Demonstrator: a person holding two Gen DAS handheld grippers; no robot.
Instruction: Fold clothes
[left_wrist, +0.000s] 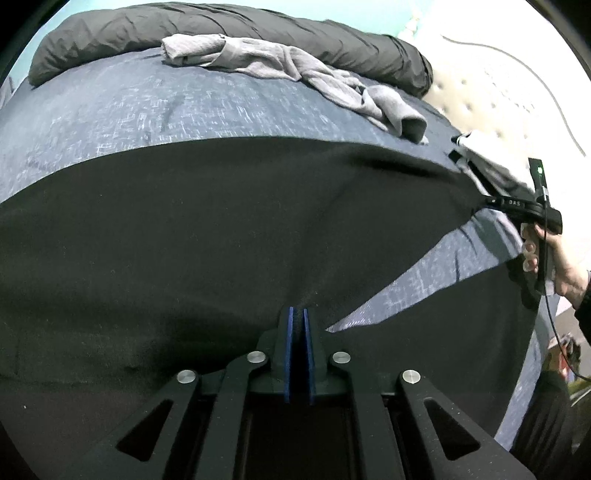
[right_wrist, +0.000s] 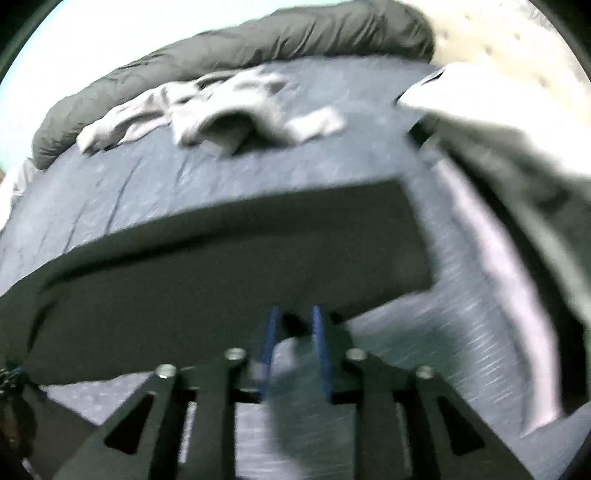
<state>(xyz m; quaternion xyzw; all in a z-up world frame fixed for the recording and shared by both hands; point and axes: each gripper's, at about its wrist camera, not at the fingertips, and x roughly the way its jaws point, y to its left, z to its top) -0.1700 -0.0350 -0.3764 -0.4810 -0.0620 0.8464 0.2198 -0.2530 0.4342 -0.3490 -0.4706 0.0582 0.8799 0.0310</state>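
A black garment (left_wrist: 184, 240) lies spread over the blue-grey bed sheet (left_wrist: 147, 107). My left gripper (left_wrist: 298, 310) is shut on the garment's near edge, its blue pads pressed together on the fabric. In the left wrist view a hand holds my right gripper (left_wrist: 484, 201) at the garment's far right corner. The right wrist view is blurred. There my right gripper (right_wrist: 295, 314) stands open at the near edge of the black garment (right_wrist: 240, 240), which lies flat as a folded band, and its pads do not press on the cloth.
A crumpled light grey garment (left_wrist: 288, 66) (right_wrist: 221, 110) lies farther back on the bed. Behind it runs a rolled dark grey duvet (left_wrist: 221, 26) (right_wrist: 258, 40). A cream tufted headboard (left_wrist: 480, 92) is at the right, with more grey cloth (right_wrist: 517, 166) beside it.
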